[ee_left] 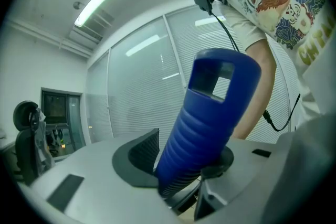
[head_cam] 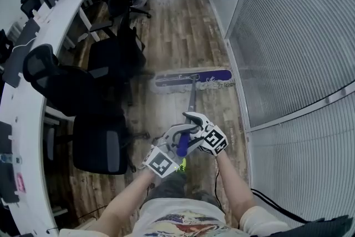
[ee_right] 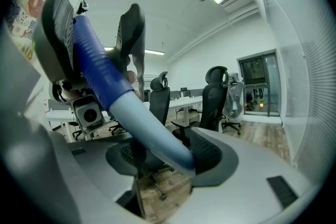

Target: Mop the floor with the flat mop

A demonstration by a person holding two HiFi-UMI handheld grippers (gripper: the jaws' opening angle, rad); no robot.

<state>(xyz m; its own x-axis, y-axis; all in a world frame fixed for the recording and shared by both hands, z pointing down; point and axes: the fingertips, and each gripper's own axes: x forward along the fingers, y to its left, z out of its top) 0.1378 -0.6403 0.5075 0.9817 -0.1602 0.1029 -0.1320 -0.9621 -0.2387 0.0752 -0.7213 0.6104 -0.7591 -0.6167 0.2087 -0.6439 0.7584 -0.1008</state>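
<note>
The flat mop's blue head (head_cam: 194,77) lies flat on the wood floor, close to the glass wall. Its pale pole (head_cam: 192,100) runs back to me and ends in a blue ribbed grip (head_cam: 182,145). In the head view my left gripper (head_cam: 175,140) is shut on that grip, and my right gripper (head_cam: 192,121) is shut on the pole just ahead of it. The left gripper view shows the ribbed grip (ee_left: 205,123) clamped between the left gripper's (ee_left: 181,165) dark pads. In the right gripper view the pole (ee_right: 152,123) slants through the right gripper's (ee_right: 168,160) jaws, with the blue grip (ee_right: 94,68) above.
Black office chairs (head_cam: 91,91) stand along a long white desk (head_cam: 25,97) on the left, one of them (head_cam: 100,144) close by my left arm. A glass wall with blinds (head_cam: 288,64) lines the right side. A black cable (head_cam: 266,197) hangs beside my right arm.
</note>
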